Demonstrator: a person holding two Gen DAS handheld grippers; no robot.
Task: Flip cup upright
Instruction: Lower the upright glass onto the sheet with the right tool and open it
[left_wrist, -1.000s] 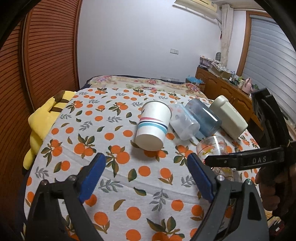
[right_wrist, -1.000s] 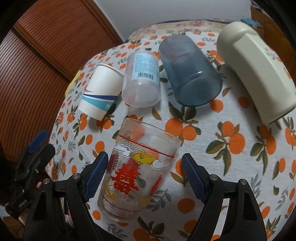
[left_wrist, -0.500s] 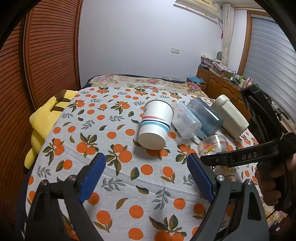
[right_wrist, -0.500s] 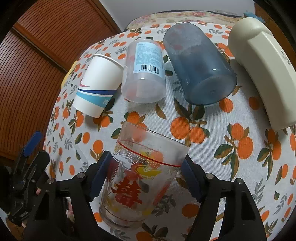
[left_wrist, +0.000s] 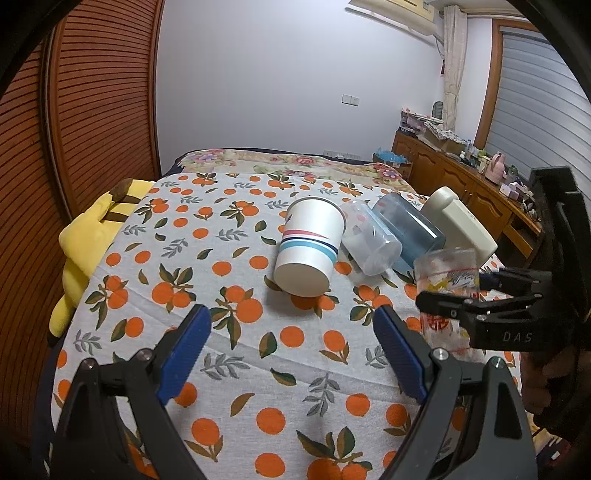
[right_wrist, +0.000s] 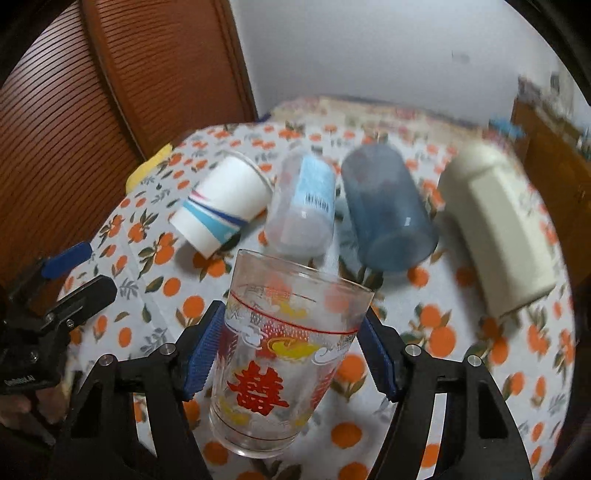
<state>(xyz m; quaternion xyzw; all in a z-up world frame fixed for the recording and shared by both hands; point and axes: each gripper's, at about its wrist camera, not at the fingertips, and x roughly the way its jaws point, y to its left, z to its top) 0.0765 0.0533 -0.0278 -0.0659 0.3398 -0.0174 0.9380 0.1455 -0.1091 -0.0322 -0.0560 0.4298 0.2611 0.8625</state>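
A clear glass cup (right_wrist: 280, 350) with red and yellow print sits between the blue pads of my right gripper (right_wrist: 291, 354), which is shut on it and holds it tilted, its mouth away from the camera. In the left wrist view the same glass (left_wrist: 448, 280) is raised at the right, held in the right gripper (left_wrist: 476, 295). My left gripper (left_wrist: 291, 354) is open and empty over the orange-print tablecloth (left_wrist: 229, 354), near the table's front.
A striped paper cup (left_wrist: 308, 247), a clear plastic cup (left_wrist: 369, 243), a blue tumbler (left_wrist: 410, 236) and a cream container (left_wrist: 460, 229) lie on their sides in a row. A yellow plush toy (left_wrist: 88, 243) hangs off the left edge.
My right gripper closed on the glass, lifted it off the cloth and tilted it up. The left gripper has barely moved.
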